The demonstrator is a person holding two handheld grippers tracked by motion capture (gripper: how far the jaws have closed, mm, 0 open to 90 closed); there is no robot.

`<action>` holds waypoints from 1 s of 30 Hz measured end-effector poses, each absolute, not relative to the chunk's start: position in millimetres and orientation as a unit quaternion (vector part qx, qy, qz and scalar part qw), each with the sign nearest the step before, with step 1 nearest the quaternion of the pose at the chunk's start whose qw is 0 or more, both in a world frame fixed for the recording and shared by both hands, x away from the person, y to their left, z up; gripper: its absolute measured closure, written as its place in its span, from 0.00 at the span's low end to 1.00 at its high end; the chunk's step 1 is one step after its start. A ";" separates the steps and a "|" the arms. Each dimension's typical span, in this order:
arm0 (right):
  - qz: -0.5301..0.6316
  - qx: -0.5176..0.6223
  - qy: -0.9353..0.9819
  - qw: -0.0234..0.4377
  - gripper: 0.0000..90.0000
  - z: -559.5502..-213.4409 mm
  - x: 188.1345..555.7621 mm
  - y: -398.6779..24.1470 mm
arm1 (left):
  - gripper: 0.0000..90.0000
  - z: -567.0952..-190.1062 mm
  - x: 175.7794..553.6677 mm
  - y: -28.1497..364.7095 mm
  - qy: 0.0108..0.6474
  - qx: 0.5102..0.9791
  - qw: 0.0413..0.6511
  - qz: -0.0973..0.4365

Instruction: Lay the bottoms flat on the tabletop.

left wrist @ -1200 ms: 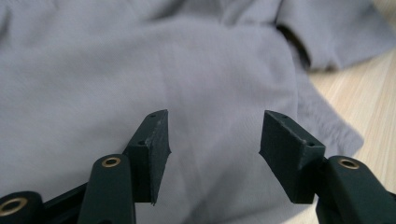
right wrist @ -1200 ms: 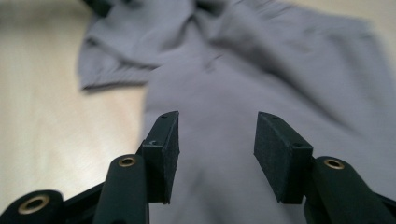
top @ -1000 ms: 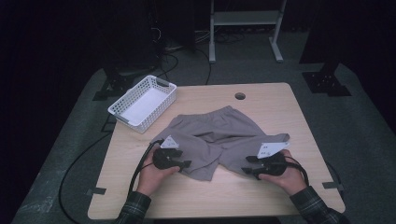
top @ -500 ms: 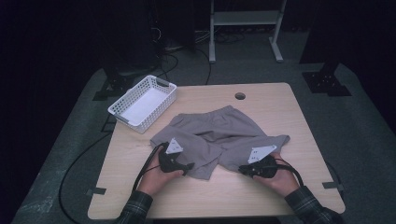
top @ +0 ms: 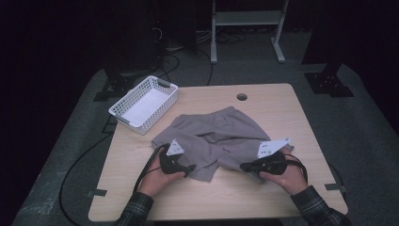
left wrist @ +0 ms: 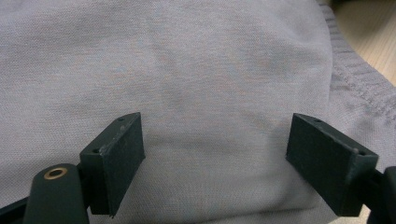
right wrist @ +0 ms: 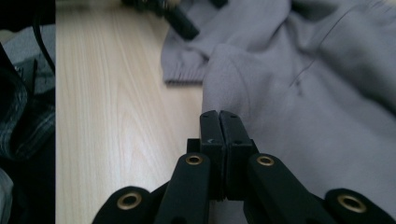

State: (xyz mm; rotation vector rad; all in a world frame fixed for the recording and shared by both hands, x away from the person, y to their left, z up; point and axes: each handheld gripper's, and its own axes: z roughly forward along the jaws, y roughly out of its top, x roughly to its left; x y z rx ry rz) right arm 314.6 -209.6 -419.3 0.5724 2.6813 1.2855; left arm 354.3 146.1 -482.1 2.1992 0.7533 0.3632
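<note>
Grey shorts (top: 216, 136) lie spread on the wooden table (top: 282, 108). My left gripper (top: 190, 168) rests on the near left leg. Its jaws have just been opening and now stand wide apart, with flat fabric (left wrist: 210, 70) under them and nothing pinched. That is the state of my left gripper (left wrist: 233, 158) in its own view too. My right gripper (top: 243, 165) points left at the near right leg. In the right gripper view my right gripper (right wrist: 219, 116) is shut, and a raised fold of the shorts (right wrist: 303, 93) meets its tips.
A white mesh basket (top: 162, 84) stands at the table's back left corner. A small round hole (top: 242, 97) is in the tabletop near its far edge. Cables trail off the left side. The left gripper (right wrist: 180, 21) shows far off in the right gripper view.
The right hand has shifted a little to the left, toward the shorts' leg, and lifted slightly. The left hand has stayed on the left leg.
</note>
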 end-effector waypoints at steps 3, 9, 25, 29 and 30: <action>0.443 0.194 0.873 0.063 0.98 -404.0 322.1 -217.9 | 0.20 -482.1 354.2 146.0 0.296 0.863 0.384 0.143; 0.466 0.228 0.850 0.090 0.98 -383.8 349.8 -240.0 | 0.20 -482.2 354.2 145.8 0.297 0.862 0.385 0.143; 0.412 0.377 0.820 0.128 0.98 -427.6 427.5 -289.3 | 0.20 -482.2 354.3 145.7 0.297 0.862 0.384 0.143; 0.383 0.402 0.822 0.127 0.97 -447.2 439.7 -289.7 | 0.20 -482.1 354.4 145.8 0.296 0.862 0.384 0.144; 0.375 0.408 0.822 0.131 0.95 -452.0 441.8 -289.4 | 0.20 -482.1 354.4 145.8 0.296 0.863 0.384 0.144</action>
